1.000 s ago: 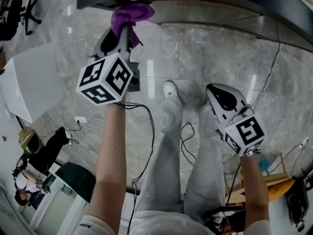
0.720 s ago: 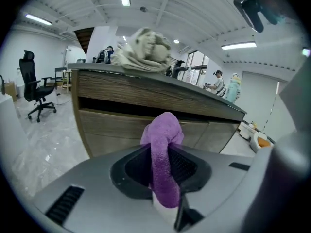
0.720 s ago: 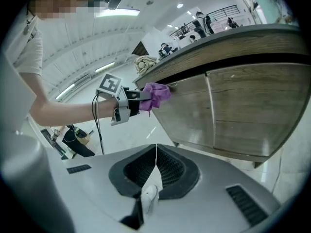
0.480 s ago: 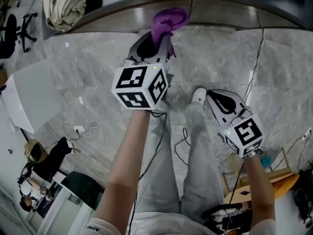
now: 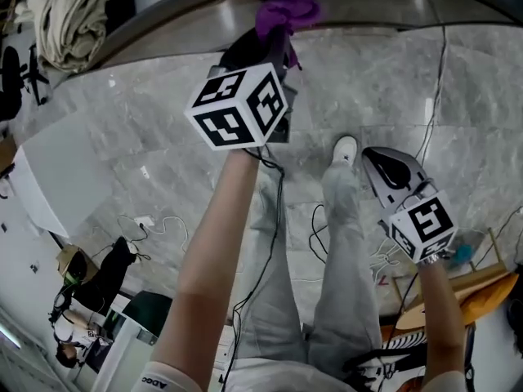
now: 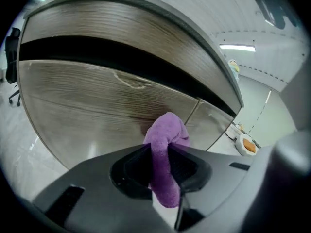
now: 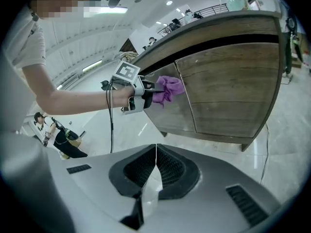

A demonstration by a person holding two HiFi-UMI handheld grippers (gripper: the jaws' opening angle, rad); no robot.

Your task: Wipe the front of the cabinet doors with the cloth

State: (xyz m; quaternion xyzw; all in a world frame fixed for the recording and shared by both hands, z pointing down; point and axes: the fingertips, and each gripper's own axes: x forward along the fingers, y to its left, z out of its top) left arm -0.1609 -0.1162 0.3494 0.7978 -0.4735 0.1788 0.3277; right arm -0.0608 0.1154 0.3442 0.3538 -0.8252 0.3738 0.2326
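One purple cloth (image 6: 165, 152), soft, fuzzy and bunched into a folded hump, sits clamped between the jaws of the left gripper (image 5: 276, 41). Its far end meets the wood-grain cabinet door (image 7: 171, 111) just left of the seam between two doors, though firm contact is hard to judge. To the right, the right gripper (image 7: 155, 160) is well apart from the cabinet, its jaws closed together on nothing. From the head view, the frame cuts the cabinet off at the top.
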